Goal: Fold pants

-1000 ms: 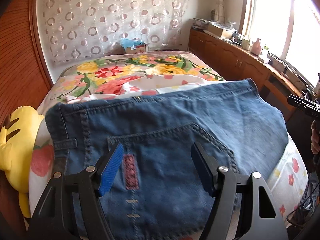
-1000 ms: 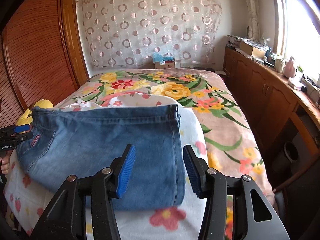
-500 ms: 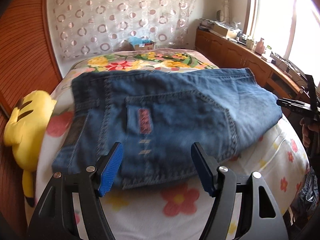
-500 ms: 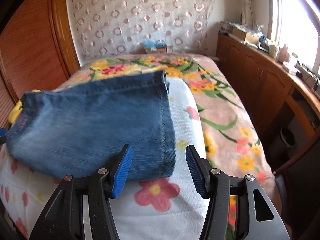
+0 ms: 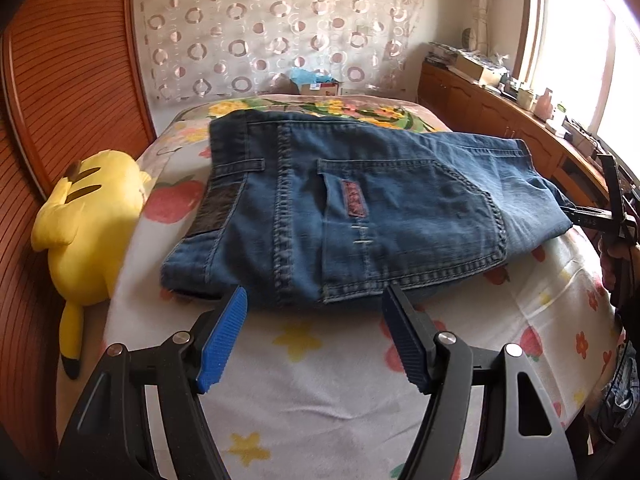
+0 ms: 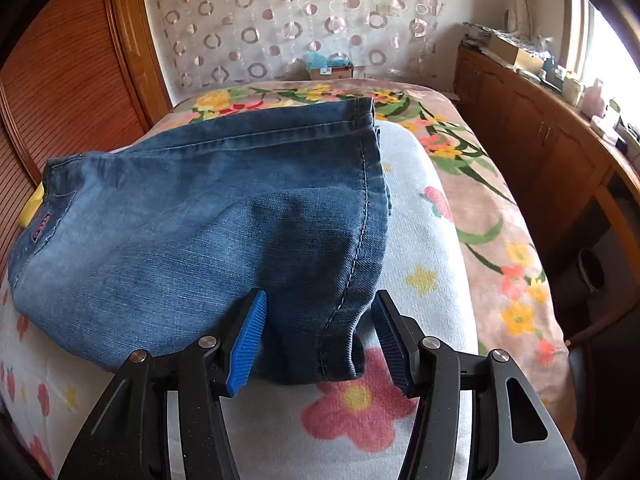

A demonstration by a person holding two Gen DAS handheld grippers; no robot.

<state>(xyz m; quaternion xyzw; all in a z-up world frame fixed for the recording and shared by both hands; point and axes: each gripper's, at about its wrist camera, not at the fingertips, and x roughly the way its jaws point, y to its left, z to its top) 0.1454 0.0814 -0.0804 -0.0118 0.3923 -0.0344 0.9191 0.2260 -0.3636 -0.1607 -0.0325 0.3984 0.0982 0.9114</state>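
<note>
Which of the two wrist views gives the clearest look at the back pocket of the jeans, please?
The left wrist view: the back pocket lies whole and centred there, stitching and red label plain. The right wrist view shows mostly the leg hems of the jeans, with only the pocket's label corner at the far left edge.

The left tongs (image 5: pixel 312 336) point down at a slant with their jaws wide apart and nothing between them, just short of the near edge of the folded jeans (image 5: pixel 360 216). The right tongs (image 6: pixel 318 336) slant down too, jaws closing, with the jeans' hem corner between the blue pads (image 6: pixel 246 344) but not pressed. A hand (image 5: pixel 612 256) grips them at the jeans' far right end.
</note>
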